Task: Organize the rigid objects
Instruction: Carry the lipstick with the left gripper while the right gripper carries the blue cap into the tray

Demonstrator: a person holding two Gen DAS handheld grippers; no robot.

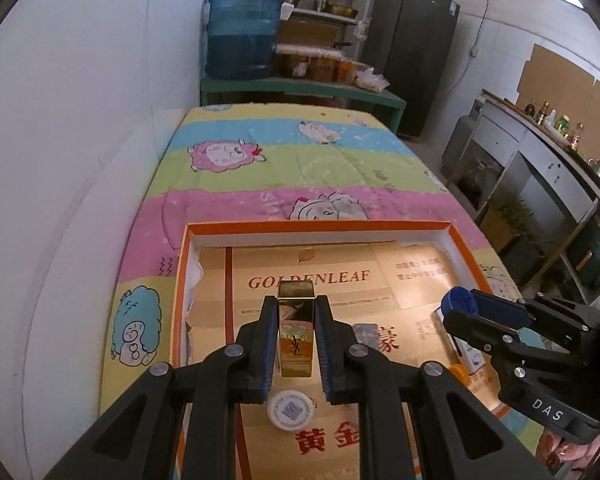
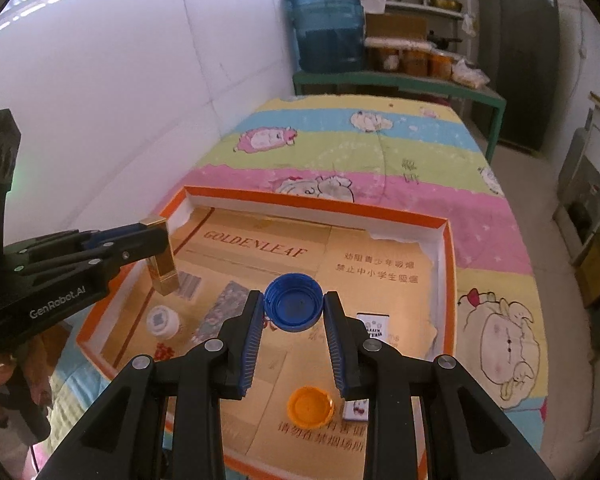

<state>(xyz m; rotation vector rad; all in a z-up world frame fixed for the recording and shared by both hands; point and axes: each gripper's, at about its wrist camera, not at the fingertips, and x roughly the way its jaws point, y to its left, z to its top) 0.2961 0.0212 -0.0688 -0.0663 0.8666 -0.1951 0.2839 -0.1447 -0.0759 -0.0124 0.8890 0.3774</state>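
- Gripping a shiny gold rectangular lipstick case (image 1: pixel 295 332), the left claw (image 1: pixel 296 320) hangs over the orange-rimmed cardboard tray (image 1: pixel 320 226); slick metal could slip out.
- Right claw (image 2: pixel 294 308) pinches a blue plastic bottle cap (image 2: pixel 294 306) by its rim; might pop loose.

Gold case (image 1: pixel 295 330) — blue cap (image 2: pixel 294 307)

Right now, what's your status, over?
Left gripper shut on gold YSL case. Right gripper shut on blue cap. Both held above orange tray. White cap, orange cap lie below.
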